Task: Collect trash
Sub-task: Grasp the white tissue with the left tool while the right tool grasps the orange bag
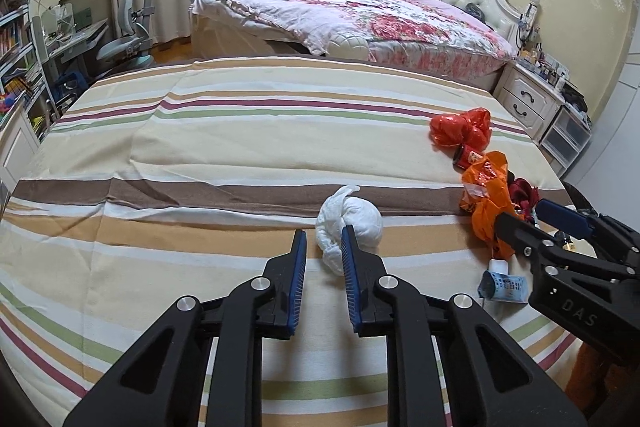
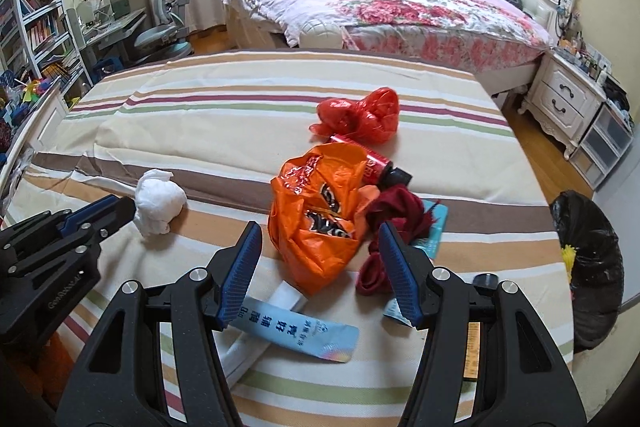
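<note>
Trash lies on a striped cloth point(image 1: 200, 155). A white crumpled wad point(image 1: 352, 223) sits just ahead of my open left gripper point(image 1: 324, 239); it also shows in the right wrist view point(image 2: 160, 201). My open right gripper point(image 2: 320, 239) hovers around an orange plastic bag point(image 2: 316, 215), with a dark red rag point(image 2: 394, 215), a red can point(image 2: 374, 163) and a red plastic bag point(image 2: 360, 119) behind. A light blue tube point(image 2: 296, 331) lies under the right gripper. In the left wrist view the right gripper point(image 1: 532, 213) is by the orange bag point(image 1: 486, 195).
A black-lined trash bin point(image 2: 588, 267) stands on the floor right of the table. A bed with a floral quilt point(image 1: 352, 15) is behind, a white nightstand point(image 2: 564, 103) at right, a desk and chair point(image 2: 160, 23) and bookshelves point(image 2: 36, 19) at left.
</note>
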